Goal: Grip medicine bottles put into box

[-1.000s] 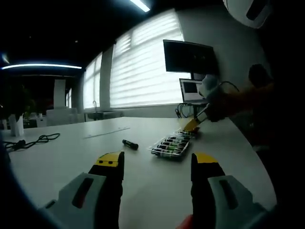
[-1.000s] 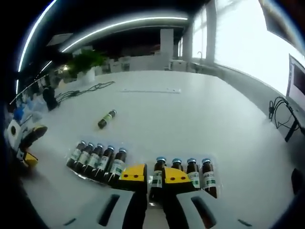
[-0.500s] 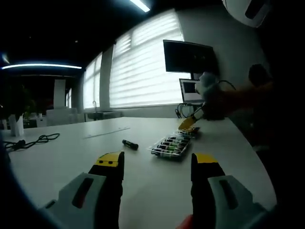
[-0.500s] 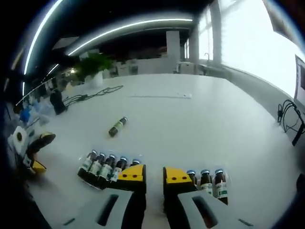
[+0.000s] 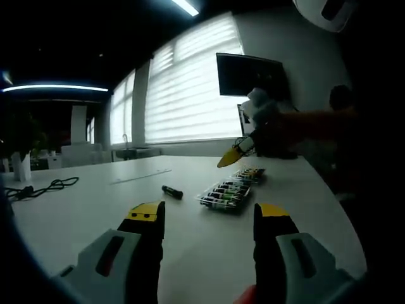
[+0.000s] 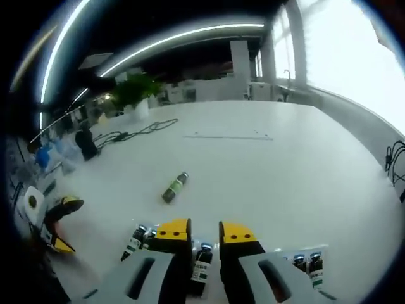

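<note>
On the large white table [image 6: 304, 164], the landmark here, a clear plastic tray box [image 5: 231, 190] holds rows of small brown medicine bottles with blue caps; in the left gripper view the tray sits toward the table's far right part, and the bottles are too small there to count.

1 loose brown medicine bottle with a green label [image 6: 174, 187] lies on its side on the table, apart from the tray, toward the table's middle.

In the right gripper view, the right gripper [image 6: 204, 231] with yellow-tipped black jaws hangs above the tray. 1 bottle [image 6: 201, 263] shows in the narrow gap between the jaws, but whether they clamp it cannot be told. About 2 bottles [image 6: 136, 239] show left of the jaws and 2 more [image 6: 308, 266] right of them.

The left gripper [image 5: 209, 215] hovers low over the near table edge, its 2 jaws wide apart, nothing between them.

1 black cable [image 6: 136, 131] lies near the table's far edge beside 1 potted green plant [image 6: 134, 94].
</note>
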Motion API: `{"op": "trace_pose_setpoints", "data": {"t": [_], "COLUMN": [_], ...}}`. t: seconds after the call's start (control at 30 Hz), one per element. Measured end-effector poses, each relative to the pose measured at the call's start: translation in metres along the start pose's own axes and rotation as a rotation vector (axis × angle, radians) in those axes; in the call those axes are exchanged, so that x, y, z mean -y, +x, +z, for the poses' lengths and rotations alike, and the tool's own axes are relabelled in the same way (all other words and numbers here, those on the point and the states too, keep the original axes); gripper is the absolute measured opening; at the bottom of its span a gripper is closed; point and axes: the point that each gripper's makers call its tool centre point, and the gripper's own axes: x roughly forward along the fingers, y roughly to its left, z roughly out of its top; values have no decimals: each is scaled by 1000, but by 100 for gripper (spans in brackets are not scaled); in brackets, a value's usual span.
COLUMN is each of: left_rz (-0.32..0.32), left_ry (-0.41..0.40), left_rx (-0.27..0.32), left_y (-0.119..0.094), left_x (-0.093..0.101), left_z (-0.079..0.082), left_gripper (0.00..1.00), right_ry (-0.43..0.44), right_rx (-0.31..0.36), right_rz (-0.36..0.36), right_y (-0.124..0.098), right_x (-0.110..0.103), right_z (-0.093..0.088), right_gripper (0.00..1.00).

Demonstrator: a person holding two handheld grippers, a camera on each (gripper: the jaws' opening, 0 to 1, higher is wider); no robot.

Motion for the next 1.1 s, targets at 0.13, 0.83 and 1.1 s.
{"op": "trace_pose_setpoints", "data": {"t": [0.13, 0.83, 1.1], "left_rz": [-5, -2, -4], "left_ry": [-1, -7, -5], "left_rx": [2, 15, 20], "left_y": [0, -1, -2], "left_x": [1, -1, 0], "left_z": [0, 2, 3], "left_gripper": [49, 49, 49], "right_ry": [-14, -37, -14], "right_rx": [-21, -126, -161], "right_rz": [19, 92, 161], "right_y": [8, 55, 70], "right_x": [-5, -27, -45], "right_z": [8, 23, 24], "right_gripper": [13, 10, 13]}}
